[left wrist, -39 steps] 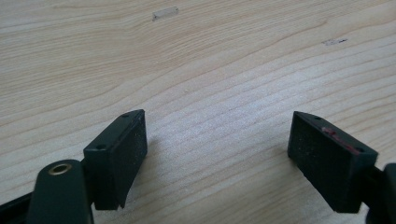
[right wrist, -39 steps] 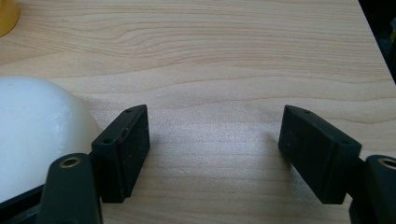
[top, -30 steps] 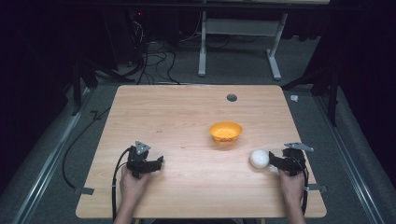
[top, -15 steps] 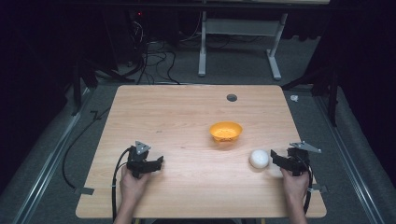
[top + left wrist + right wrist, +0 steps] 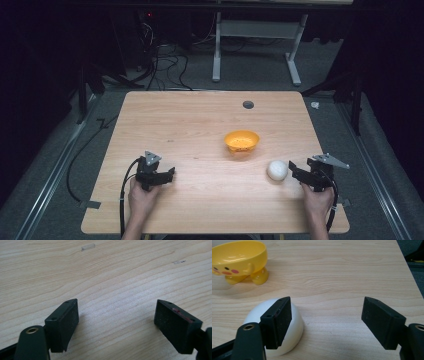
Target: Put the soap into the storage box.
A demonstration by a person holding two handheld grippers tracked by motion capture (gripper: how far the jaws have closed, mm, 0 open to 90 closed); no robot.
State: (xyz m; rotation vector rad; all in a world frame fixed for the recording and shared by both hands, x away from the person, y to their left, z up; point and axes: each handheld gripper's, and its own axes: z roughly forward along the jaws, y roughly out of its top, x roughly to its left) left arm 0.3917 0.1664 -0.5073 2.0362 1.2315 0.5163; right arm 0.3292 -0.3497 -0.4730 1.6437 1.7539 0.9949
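Right hand-held gripper (image 5: pixel 325 322), jaws apart, beside white ball (image 5: pixel 294 325).

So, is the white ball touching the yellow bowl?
Apart. In the high view, bare wood separates the white ball from the yellow bowl. The right gripper view shows the same gap between ball and bowl feet.

White ball (image 5: pixel 277 170), yellow bowl (image 5: pixel 241 140)
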